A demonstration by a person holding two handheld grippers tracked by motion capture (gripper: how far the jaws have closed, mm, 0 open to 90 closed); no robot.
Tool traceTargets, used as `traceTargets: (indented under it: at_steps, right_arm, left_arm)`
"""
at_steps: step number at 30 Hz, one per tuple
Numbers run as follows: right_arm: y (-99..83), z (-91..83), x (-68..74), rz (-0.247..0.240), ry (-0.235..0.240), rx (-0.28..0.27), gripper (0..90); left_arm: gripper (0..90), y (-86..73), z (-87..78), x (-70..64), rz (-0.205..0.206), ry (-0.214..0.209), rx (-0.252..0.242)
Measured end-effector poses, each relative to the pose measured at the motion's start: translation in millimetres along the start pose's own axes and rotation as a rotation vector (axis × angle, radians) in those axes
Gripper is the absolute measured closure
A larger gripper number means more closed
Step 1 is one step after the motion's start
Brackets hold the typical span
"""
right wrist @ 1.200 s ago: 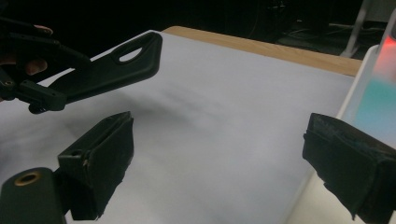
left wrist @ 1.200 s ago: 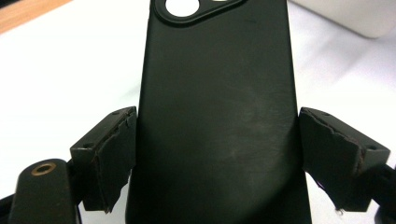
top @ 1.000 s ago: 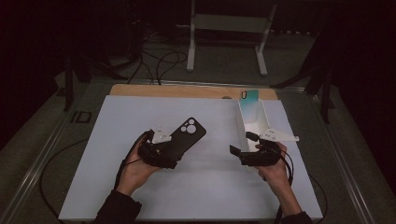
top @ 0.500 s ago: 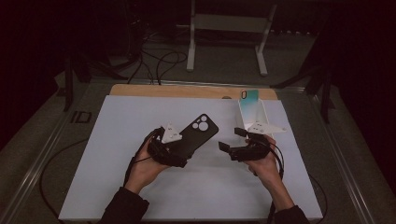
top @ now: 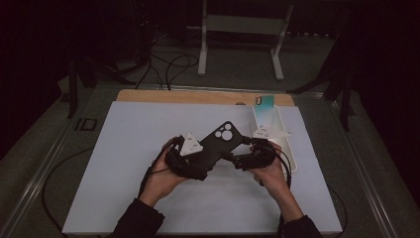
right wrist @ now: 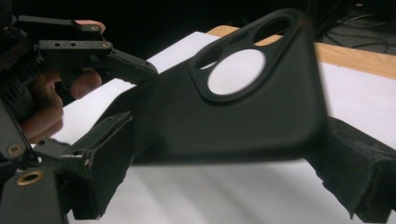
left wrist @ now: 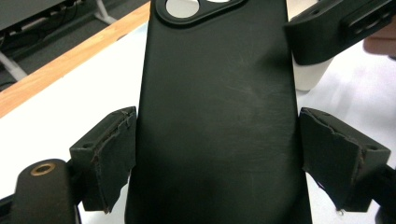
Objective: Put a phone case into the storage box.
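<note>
Reaching right claw (top: 236, 159), now at case (top: 218, 144)

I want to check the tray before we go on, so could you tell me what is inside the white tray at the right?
A teal phone case leans in the white tray's far end; the right gripper and hand cover its near part.

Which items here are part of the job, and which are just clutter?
In the job:
black phone case, clamped across its sides by the left tool
right tool, its jaws either side of the case's camera end

Lying about:
white tray at the table's right
teal phone case at the tray's far end
white stand on the floor beyond
</note>
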State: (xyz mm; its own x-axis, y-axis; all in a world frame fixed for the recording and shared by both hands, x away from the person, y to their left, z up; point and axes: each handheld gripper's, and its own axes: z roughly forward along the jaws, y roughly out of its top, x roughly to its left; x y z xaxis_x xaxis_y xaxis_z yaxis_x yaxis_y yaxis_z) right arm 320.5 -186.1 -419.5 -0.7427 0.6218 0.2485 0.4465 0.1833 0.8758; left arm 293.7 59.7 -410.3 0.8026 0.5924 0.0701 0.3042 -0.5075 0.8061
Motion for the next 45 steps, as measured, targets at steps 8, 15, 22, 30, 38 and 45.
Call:
traceTargets:
  at_steps: [8,15,22,30,38,45]
  right_arm:
    - [2.2,1.4,1.4,0.034,0.030,-0.008,21.9]
    - [1.8,-0.2,-0.5,0.114,0.109,-0.023,43.3]
    - [4.2,2.9,4.1,0.117,0.136,-0.017,57.6]
    - [6.4,5.5,10.0,0.116,0.162,-0.015,71.5]
    - [6.8,8.1,12.9,0.123,0.176,-0.020,76.9]
    - [7.1,8.0,15.5,0.099,0.165,-0.012,85.1]
  left_arm:
    - [15.5,1.8,2.4,-4.3,0.006,-0.006,-0.012]
    - [15.4,2.3,2.7,-4.4,0.002,-0.007,-0.020]
    - [15.3,1.8,6.9,-5.9,-0.003,0.000,-0.016]
    - [15.2,1.1,9.2,-7.2,0.000,0.011,-0.007]
    - [15.2,-0.3,10.6,-7.5,0.003,0.015,0.001]
    - [45.4,-3.4,4.9,0.0,-0.053,0.023,-0.064]
